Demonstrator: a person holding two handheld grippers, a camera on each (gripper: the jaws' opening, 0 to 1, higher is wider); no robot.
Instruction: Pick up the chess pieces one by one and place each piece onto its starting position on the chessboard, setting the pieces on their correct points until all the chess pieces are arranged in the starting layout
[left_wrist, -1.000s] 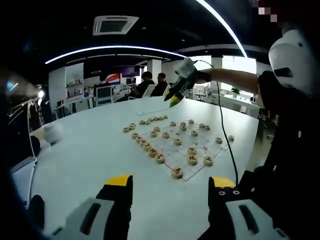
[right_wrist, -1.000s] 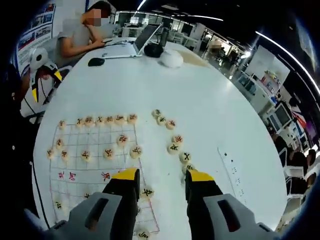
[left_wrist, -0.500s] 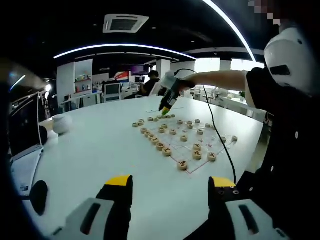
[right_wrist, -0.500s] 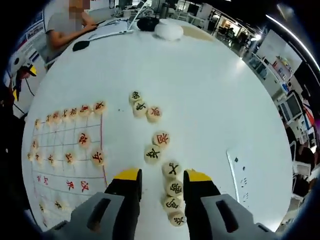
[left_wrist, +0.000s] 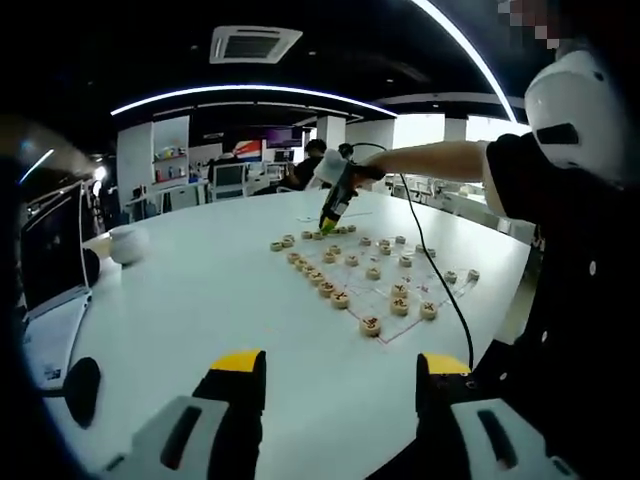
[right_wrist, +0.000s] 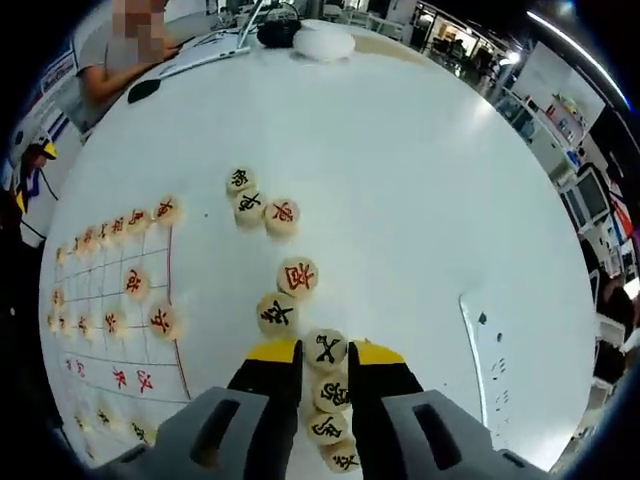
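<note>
R hand-held gripper (right_wrist: 326, 352) is down over a column of loose pieces on the white worktop (right_wrist: 420, 200), off the board (right_wrist: 100, 330); jaws nearly together around a black-marked piece (right_wrist: 326, 348), touching or not I cannot tell. More pieces (right_wrist: 297, 276) lie just beyond, others sit on the board grid. L hand-held gripper (left_wrist: 340, 372) hangs over bare worktop, jaws apart, nothing between. In the left gripper view, R gripper tips meet the far pieces beside the board (left_wrist: 385, 290).
</note>
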